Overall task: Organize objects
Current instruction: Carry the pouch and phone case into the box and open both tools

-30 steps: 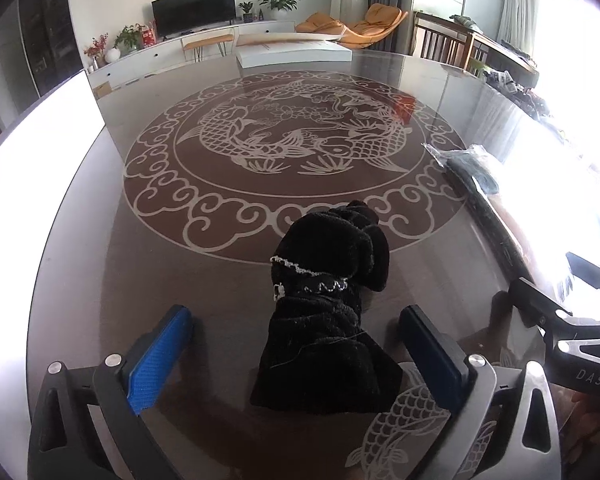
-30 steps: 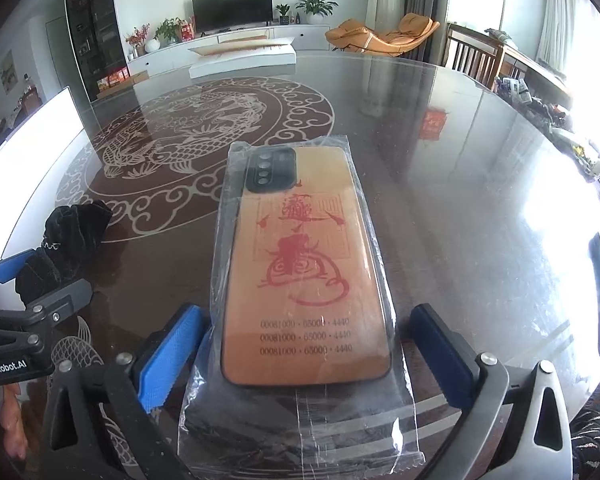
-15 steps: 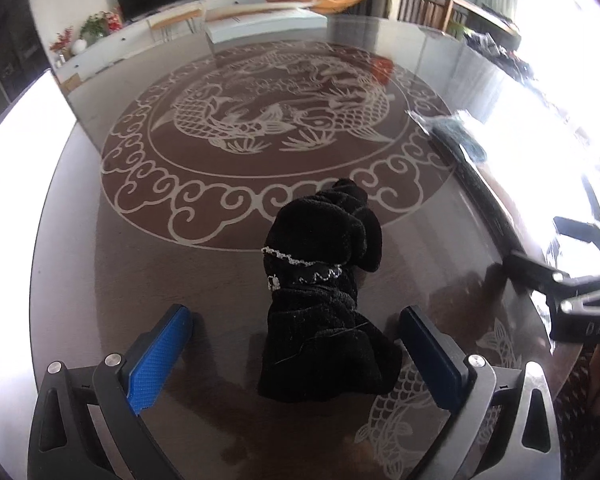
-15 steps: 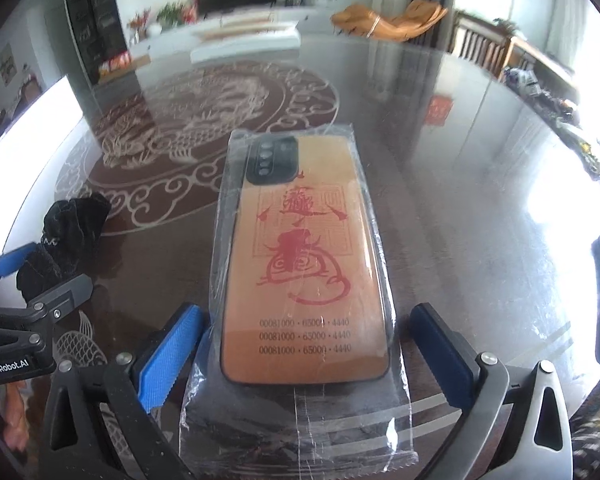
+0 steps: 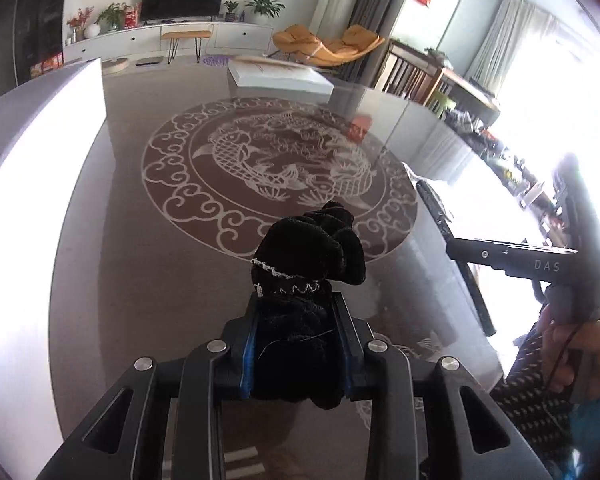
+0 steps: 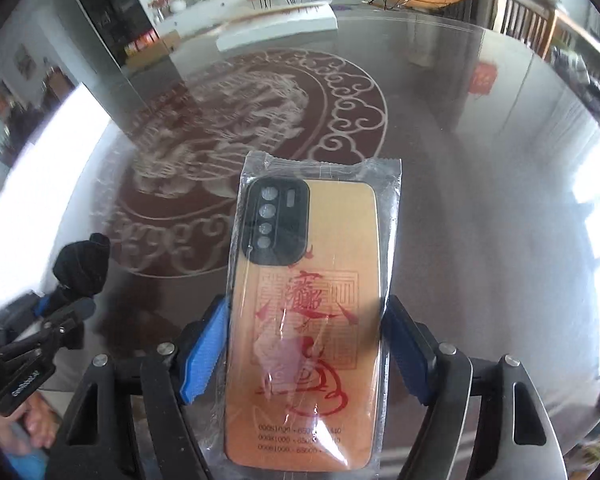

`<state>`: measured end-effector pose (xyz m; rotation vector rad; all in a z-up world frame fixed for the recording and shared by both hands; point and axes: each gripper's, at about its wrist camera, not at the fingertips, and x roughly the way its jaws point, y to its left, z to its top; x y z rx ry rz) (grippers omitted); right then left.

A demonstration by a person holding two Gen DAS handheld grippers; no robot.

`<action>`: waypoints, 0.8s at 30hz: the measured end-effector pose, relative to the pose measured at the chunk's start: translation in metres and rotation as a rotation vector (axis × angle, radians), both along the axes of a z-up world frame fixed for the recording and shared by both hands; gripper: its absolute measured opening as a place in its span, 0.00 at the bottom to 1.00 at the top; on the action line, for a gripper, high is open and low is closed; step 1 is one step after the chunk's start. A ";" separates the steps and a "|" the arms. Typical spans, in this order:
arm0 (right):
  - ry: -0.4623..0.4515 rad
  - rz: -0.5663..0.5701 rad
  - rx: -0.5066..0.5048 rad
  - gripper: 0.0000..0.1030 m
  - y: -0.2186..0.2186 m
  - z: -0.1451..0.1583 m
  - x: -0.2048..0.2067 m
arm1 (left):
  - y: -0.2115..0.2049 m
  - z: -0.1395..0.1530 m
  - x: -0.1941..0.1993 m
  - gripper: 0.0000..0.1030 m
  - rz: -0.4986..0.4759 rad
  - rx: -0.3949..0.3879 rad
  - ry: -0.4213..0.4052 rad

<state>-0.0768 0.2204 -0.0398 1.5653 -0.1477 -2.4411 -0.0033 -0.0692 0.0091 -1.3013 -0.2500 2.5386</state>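
Observation:
A black velvet pouch [image 5: 312,248] with a white trimmed neck sits between the blue pads of my left gripper [image 5: 296,304], whose jaws are closing and press on its lower half. It hangs above the glass table [image 5: 120,240]. In the right wrist view, an orange phone case [image 6: 320,240] with red print, sealed in a clear wrapper, lies lengthwise in my right gripper [image 6: 306,308]. Those jaws are closing too, and the pads touch both long sides of the case. The pouch [image 6: 82,264] and the left gripper [image 6: 60,308] also show at the lower left of that view.
The table top carries a large round white fish-and-cloud pattern [image 5: 260,168]. A white flat box [image 5: 276,76] lies at its far edge. A person's hand [image 5: 572,352] holds the right tool at the right. Chairs and a cluttered side table stand beyond the table.
Both grippers went from wide open to closed on their objects. The pouch and the wrapped phone case have come up off the glass, and both views tilted upward.

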 end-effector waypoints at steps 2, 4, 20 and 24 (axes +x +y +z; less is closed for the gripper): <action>0.033 0.019 -0.056 0.73 -0.012 0.022 0.008 | -0.021 0.029 0.016 0.30 0.028 0.055 0.040; 0.074 0.067 -0.127 0.73 -0.035 0.051 0.012 | -0.052 0.060 0.034 0.30 0.084 0.074 0.104; 0.119 0.717 -0.207 0.74 -0.413 0.124 0.031 | -0.301 0.054 0.074 0.52 0.764 -0.207 -0.111; -0.013 0.747 -0.180 0.75 -0.429 0.082 0.039 | -0.295 0.056 0.087 0.79 0.820 -0.252 -0.079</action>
